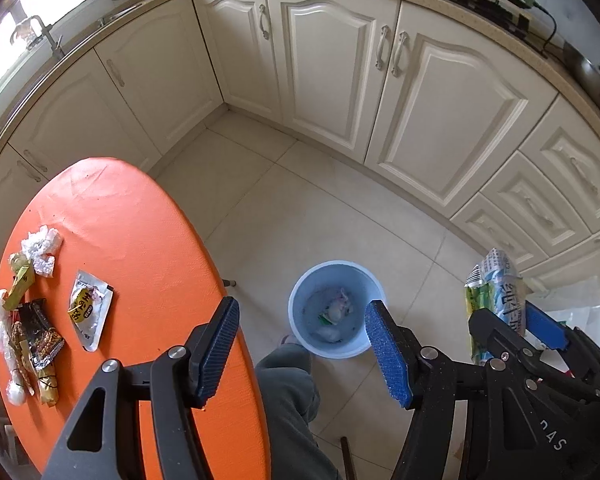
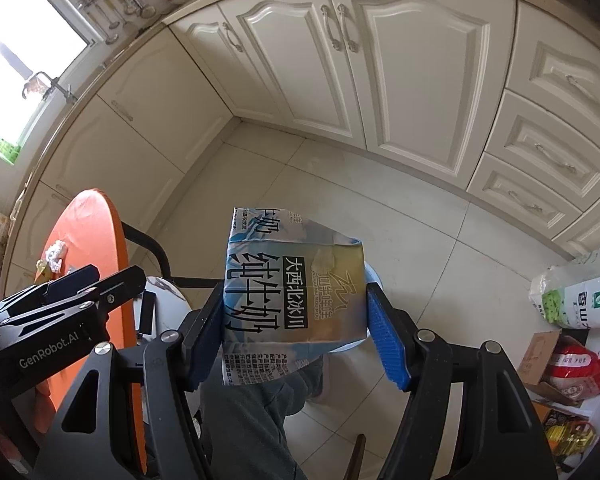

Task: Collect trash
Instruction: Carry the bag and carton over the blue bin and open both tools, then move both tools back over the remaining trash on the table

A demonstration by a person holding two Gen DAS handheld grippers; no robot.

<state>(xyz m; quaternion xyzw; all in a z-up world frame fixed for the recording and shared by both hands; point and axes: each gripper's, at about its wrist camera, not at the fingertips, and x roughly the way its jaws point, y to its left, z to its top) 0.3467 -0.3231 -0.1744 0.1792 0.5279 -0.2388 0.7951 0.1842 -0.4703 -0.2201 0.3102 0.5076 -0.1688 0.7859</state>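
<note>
Left tongs (image 1: 302, 350) gape with nothing between the pads, poised over the blue bin (image 1: 335, 309) at lower centre, scraps already lying in its bottom. Right tongs (image 2: 296, 334) hold a flattened milk carton (image 2: 294, 292) at centre frame, both pads against its sides. Lower left, the orange bench (image 1: 140, 264) carries snack wrappers (image 1: 40, 344), a sauce sachet (image 1: 89, 310) and crumpled tissue (image 1: 41, 249).

Crushed milk carton (image 2: 294, 296) above blue bin (image 1: 334, 308)
</note>
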